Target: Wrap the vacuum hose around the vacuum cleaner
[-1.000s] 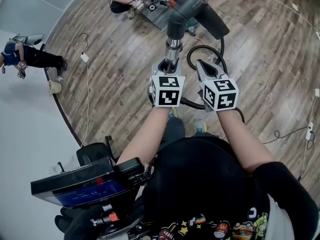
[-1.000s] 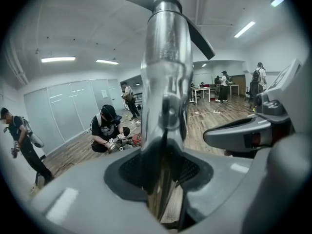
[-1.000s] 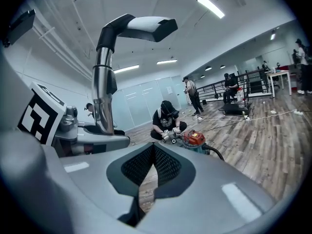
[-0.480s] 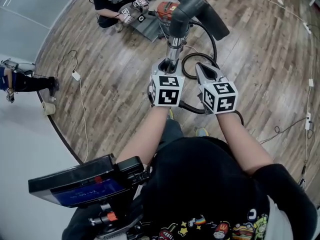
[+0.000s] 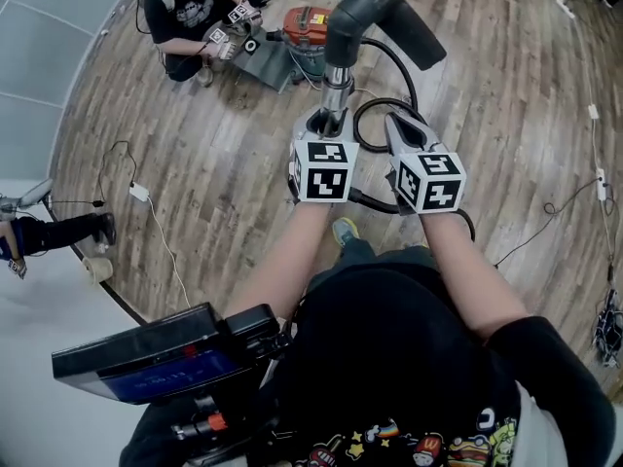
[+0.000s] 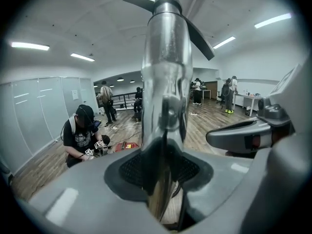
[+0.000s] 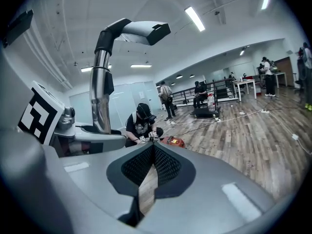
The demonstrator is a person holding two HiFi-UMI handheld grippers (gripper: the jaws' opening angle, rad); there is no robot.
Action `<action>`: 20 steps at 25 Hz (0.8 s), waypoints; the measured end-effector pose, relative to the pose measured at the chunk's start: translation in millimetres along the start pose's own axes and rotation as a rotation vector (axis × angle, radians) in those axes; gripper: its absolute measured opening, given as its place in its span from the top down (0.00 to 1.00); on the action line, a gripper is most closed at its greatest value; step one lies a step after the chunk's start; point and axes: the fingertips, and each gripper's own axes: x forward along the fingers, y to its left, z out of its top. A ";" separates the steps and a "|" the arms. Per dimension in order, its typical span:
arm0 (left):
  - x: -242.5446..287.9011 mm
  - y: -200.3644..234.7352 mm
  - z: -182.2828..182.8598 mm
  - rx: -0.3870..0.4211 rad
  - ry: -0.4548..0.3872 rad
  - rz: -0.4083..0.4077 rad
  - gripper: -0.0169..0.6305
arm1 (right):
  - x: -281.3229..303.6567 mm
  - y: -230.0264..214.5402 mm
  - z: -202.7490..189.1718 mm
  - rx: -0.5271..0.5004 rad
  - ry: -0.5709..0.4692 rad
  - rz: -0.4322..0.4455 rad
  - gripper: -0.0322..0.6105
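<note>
In the head view my left gripper (image 5: 324, 123) is shut on the shiny metal wand (image 5: 337, 78) of the vacuum, which stands upright and ends in a dark bent hose end (image 5: 368, 6). The black hose (image 5: 378, 115) loops on the floor just behind both grippers. The red vacuum cleaner (image 5: 310, 25) sits further off. My right gripper (image 5: 402, 129) hangs beside the wand, shut with nothing in it. The left gripper view has the wand (image 6: 163, 82) filling the jaws. In the right gripper view the pads (image 7: 161, 165) meet at the tip, and the wand (image 7: 101, 96) rises at the left.
A person (image 5: 190, 13) crouches by a grey board (image 5: 268, 66) next to the vacuum cleaner. Thin cables (image 5: 146, 212) run over the wooden floor at left, and another cable (image 5: 555, 212) lies at right. More people and tables stand at the far end of the room (image 7: 253, 87).
The view has shifted, so the red vacuum cleaner and the crouching person now show lower and more fully. Both grippers keep their pose, the left still on the wand.
</note>
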 end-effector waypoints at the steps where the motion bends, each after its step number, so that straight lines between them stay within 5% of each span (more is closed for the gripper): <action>1: 4.7 7.9 0.8 0.010 -0.007 -0.016 0.74 | 5.8 1.9 1.0 0.005 -0.006 -0.023 0.91; 11: 66.5 52.3 24.2 0.072 -0.027 -0.123 0.74 | 41.0 -20.7 3.7 0.056 0.013 -0.182 0.91; 20: 138.1 56.6 72.8 0.162 -0.009 -0.150 0.75 | 88.7 -77.2 32.7 0.106 -0.005 -0.190 0.91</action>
